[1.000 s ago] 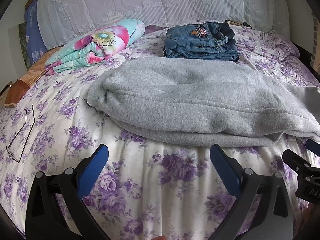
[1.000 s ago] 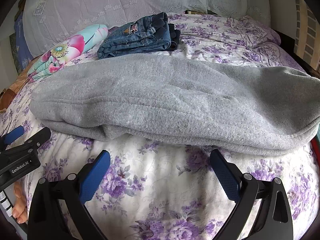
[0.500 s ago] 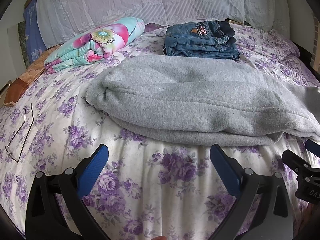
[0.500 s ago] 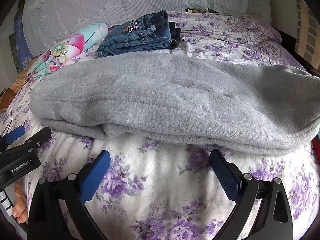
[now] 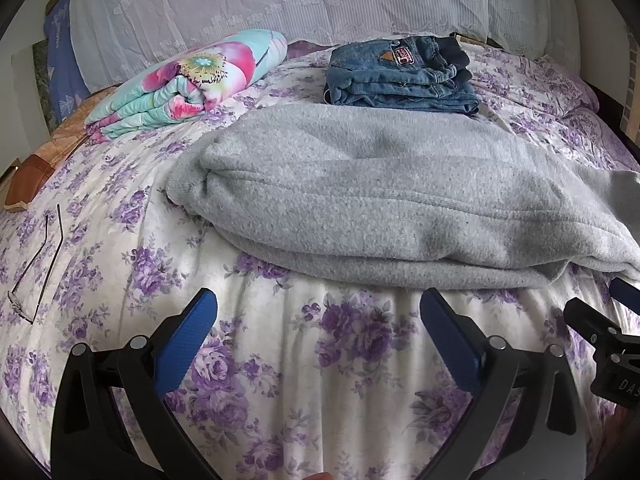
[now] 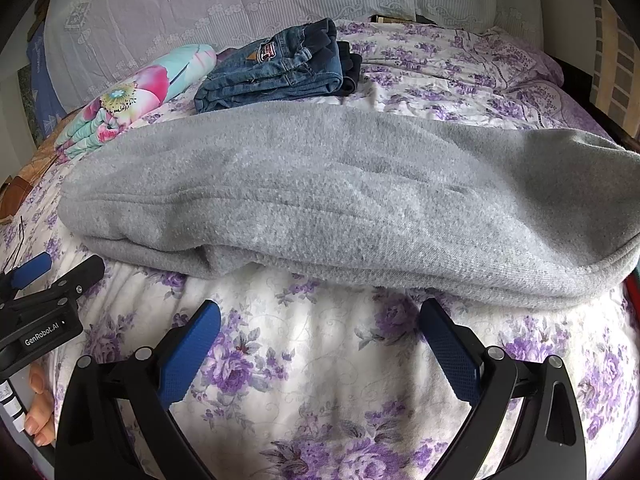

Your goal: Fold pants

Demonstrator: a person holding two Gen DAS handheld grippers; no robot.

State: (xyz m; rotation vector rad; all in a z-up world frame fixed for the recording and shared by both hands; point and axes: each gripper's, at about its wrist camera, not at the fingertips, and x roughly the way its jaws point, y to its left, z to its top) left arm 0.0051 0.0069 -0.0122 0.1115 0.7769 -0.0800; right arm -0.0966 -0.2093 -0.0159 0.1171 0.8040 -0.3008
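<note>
We carry two matching black grippers, left gripper point(image 5: 318, 312) and right gripper point(image 6: 320, 320), each with textured blue pads point(image 6: 188, 354), silver pivot screws point(image 5: 138, 342), and white "GenRobot.AI" lettering point(image 6: 41, 334).

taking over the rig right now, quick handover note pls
Left hand-held gripper: open, empty, over the bedsheet in front of the grey pants.
Right hand-held gripper: open, empty, also just short of the pants' near edge.
Pants lie across the bed, legs doubled lengthwise, one on the other.
Folded jeans sit behind them; glasses lie far left.
Left: fold the pants across their length.
</note>
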